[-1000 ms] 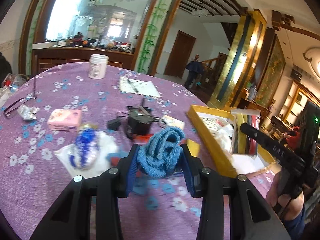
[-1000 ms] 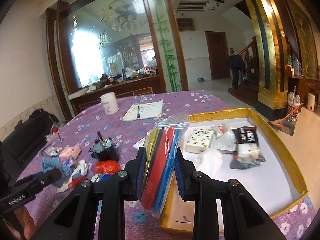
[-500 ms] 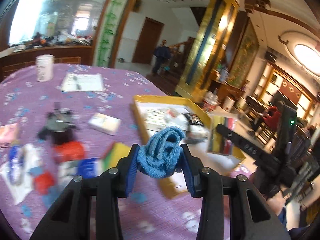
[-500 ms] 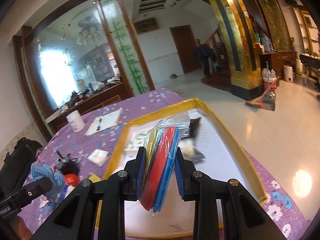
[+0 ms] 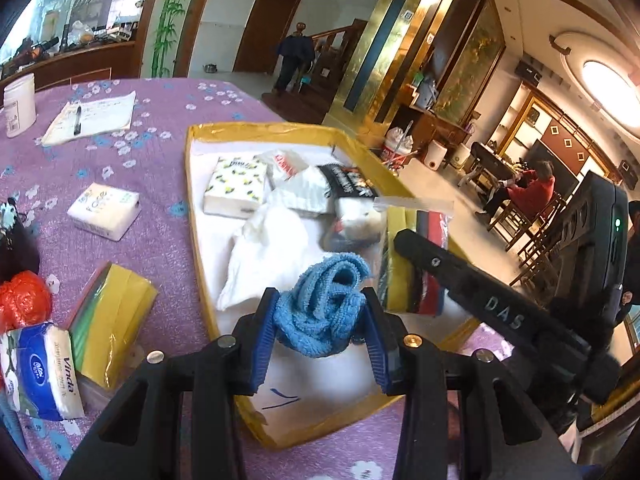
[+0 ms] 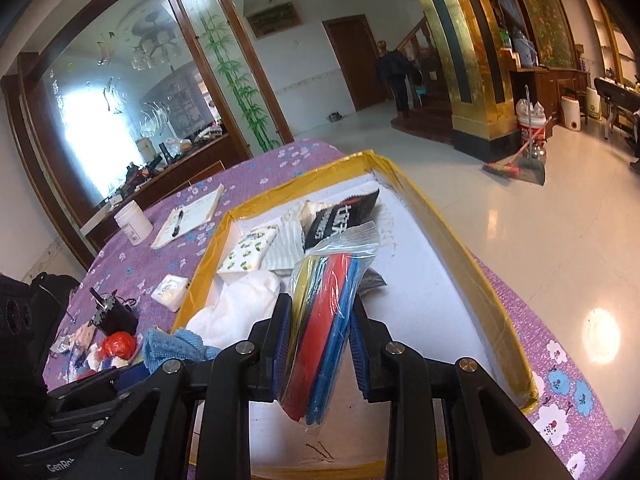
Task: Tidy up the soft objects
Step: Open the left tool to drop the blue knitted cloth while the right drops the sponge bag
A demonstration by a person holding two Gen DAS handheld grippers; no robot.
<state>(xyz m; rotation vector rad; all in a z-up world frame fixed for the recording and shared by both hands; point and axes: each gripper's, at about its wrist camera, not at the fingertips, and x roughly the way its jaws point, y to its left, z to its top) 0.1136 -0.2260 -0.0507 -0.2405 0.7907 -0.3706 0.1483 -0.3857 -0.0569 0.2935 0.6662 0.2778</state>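
Observation:
My left gripper (image 5: 320, 312) is shut on a blue knitted cloth (image 5: 320, 308) and holds it above the near end of the yellow-rimmed white tray (image 5: 192, 208). My right gripper (image 6: 318, 328) is shut on a clear bag of coloured cloths (image 6: 328, 312), held over the same tray (image 6: 452, 240). The tray holds a lemon-print tissue pack (image 5: 236, 188), a white cloth (image 5: 272, 248) and a black packet (image 5: 344, 180). The blue cloth also shows in the right wrist view (image 6: 176, 346).
On the purple floral tablecloth (image 5: 152, 240) left of the tray lie a white tissue pack (image 5: 104, 210), a bagged yellow cloth pack (image 5: 108, 320), a Vinda tissue pack (image 5: 44, 372), a red bag (image 5: 22, 300), a notepad with pen (image 5: 92, 116) and a white jar (image 5: 18, 104).
Both grippers have swung right from the table's clutter to above the tray, each keeping its load. The left gripper with the blue cloth now hangs over the tray's near end.

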